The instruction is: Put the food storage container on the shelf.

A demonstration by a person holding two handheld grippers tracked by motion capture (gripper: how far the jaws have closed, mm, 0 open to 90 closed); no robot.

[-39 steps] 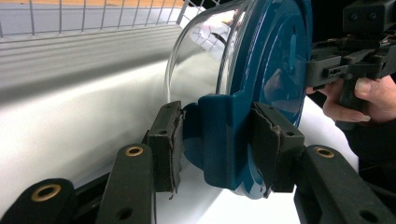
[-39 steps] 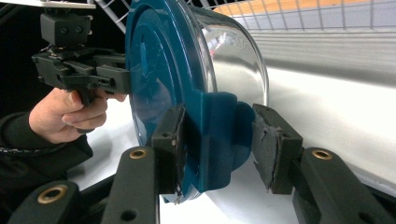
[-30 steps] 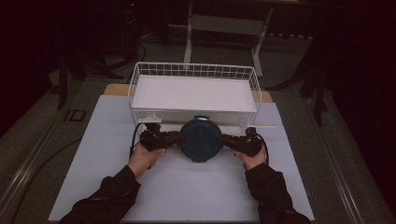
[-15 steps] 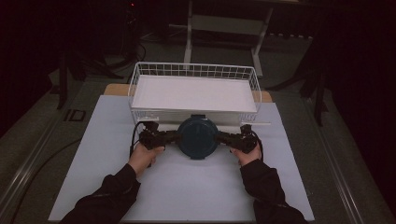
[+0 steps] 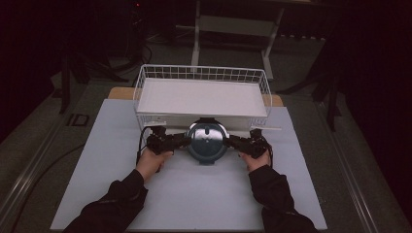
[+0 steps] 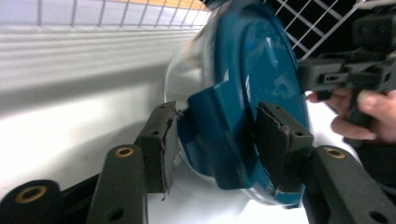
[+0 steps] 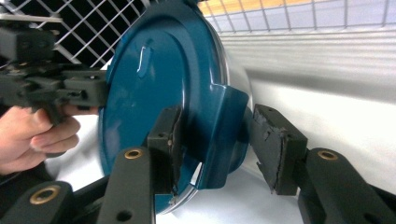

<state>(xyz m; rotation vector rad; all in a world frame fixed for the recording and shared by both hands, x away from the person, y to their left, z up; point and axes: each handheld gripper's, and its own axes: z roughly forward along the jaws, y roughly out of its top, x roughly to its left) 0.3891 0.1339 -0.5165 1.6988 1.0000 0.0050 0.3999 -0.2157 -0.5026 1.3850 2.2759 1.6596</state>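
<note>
A round clear container with a teal lid (image 5: 207,143) stands on the white mat just in front of the wire basket. My left gripper (image 5: 183,141) reaches in from its left and my right gripper (image 5: 232,141) from its right. In the left gripper view the lid's side tab (image 6: 219,135) lies between my left gripper's (image 6: 217,135) jaws, which have just been opening and stand a little off it. In the right gripper view my right gripper (image 7: 219,140) is open around the opposite tab (image 7: 224,135), its right pad (image 7: 275,144) clear of the tab.
A white wire basket (image 5: 201,73) with a white liner sits directly behind the container. The white mat (image 5: 194,194) covers the table toward the person. Dark floor, cables and stand legs surround the table.
Hands and container stay in nearly the same place. The container sits very slightly nearer the basket, and its lid now catches more light.
</note>
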